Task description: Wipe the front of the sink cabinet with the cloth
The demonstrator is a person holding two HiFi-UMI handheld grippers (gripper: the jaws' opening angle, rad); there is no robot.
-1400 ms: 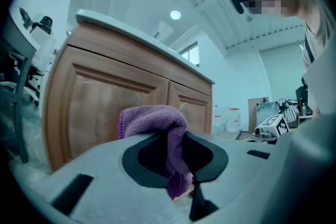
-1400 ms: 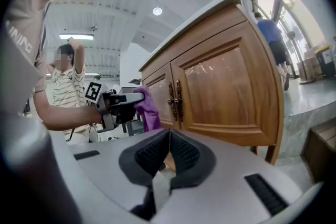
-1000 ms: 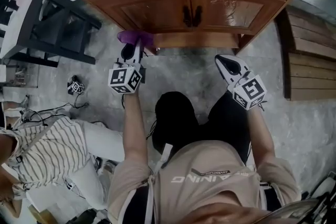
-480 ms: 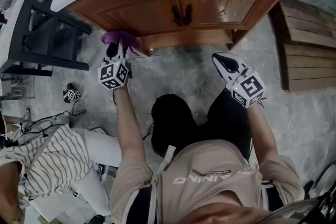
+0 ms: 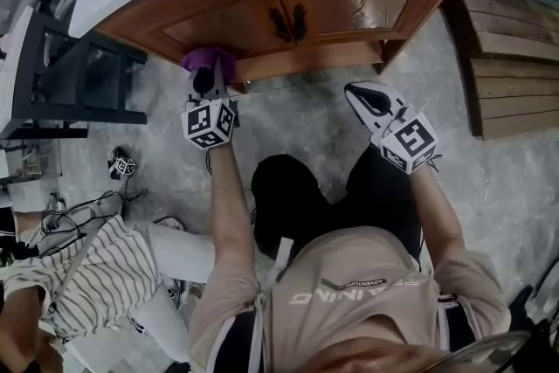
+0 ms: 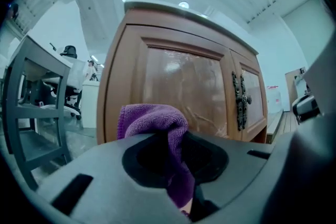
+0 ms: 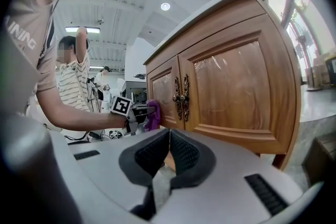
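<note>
While pinched in left gripper [image 5: 210, 81], cloth [image 5: 208, 59] lengthwise toward cabinet [image 5: 349, 6].

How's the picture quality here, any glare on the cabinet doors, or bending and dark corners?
Head view: dim and greyish, the cabinet front bows into a curve, with a pale sheen on its right door. Left gripper view: heavy fisheye, black corners, the cloth sharp and close. Right gripper view: same fisheye, brighter, streaky reflections on the right door.

My head cam looks steeply down, sink cabinet [image 5: 262, 9] across the frame's top. Both gripper cams sit low and close, facing that same cabinet front.
</note>
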